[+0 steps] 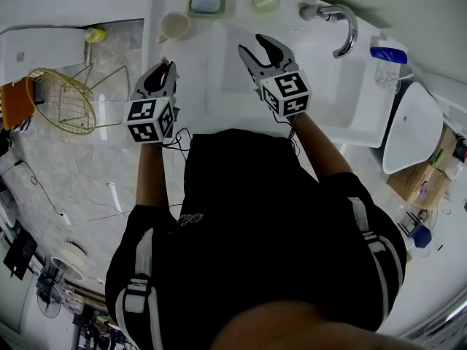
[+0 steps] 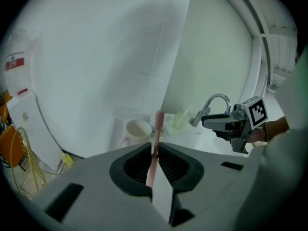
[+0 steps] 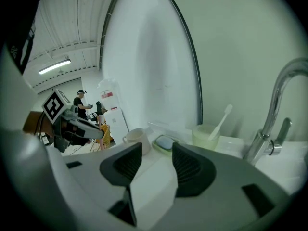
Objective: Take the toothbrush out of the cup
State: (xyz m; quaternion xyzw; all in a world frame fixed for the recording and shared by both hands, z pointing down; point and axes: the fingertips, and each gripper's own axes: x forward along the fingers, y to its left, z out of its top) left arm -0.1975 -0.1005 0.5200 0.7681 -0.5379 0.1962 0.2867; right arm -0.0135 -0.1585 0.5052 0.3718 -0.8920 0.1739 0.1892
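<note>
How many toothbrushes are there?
2. A pink toothbrush is clamped in the left gripper. A white toothbrush stands in the pale green cup near the faucet. More could be hidden.

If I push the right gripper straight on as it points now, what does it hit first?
Probably the soap dish: it sits almost centred ahead of the open, empty right gripper, between the mug and the green cup. Depth is unclear, so the sink ledge could come first.
</note>
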